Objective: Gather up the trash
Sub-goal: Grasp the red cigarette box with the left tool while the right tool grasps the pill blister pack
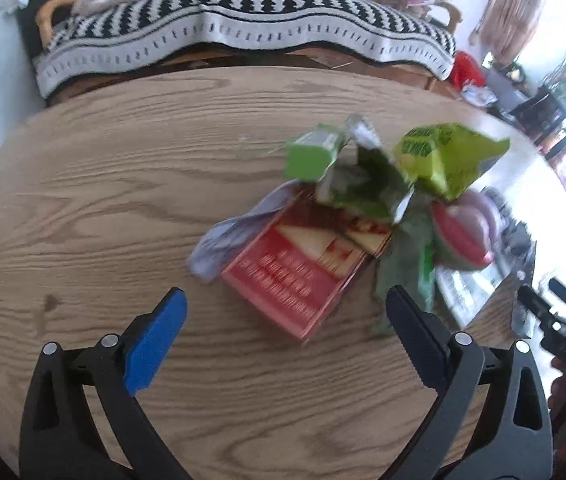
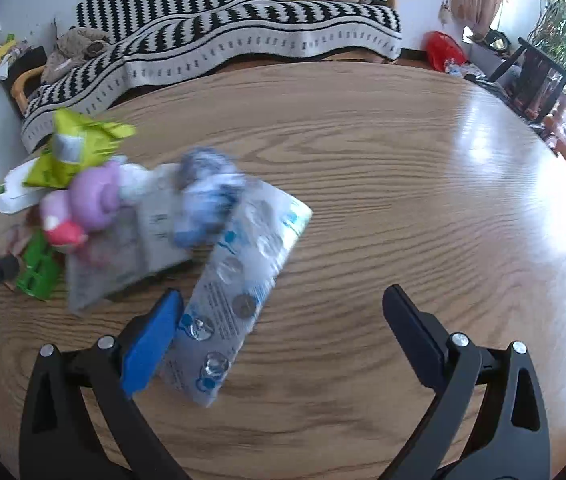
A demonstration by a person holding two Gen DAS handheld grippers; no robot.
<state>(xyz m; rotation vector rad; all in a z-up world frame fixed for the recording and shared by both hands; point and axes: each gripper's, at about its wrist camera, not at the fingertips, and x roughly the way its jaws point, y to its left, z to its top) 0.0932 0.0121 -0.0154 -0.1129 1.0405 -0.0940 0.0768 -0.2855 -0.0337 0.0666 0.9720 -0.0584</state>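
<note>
Wood surface [image 1: 123,208] w/ trash pile: red box [image 1: 299,276], blister pack [image 2: 239,292]. I see both tongs, left [image 1: 287,304] & right [image 2: 283,304], wide, empty.

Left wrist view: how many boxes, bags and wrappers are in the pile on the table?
Boxes: 2, red box, green box
Bags: 1, yellow-green bag
Wrappers: 2, dark green wrapper, grey wrapper
Total: 5; other pieces are too blurred.

My 2 wrist cameras look down along my jaws, close over the counter [image 1: 103,200], sharing the trash pile [image 2: 131,216] and striped sofa [image 2: 243,32].
</note>
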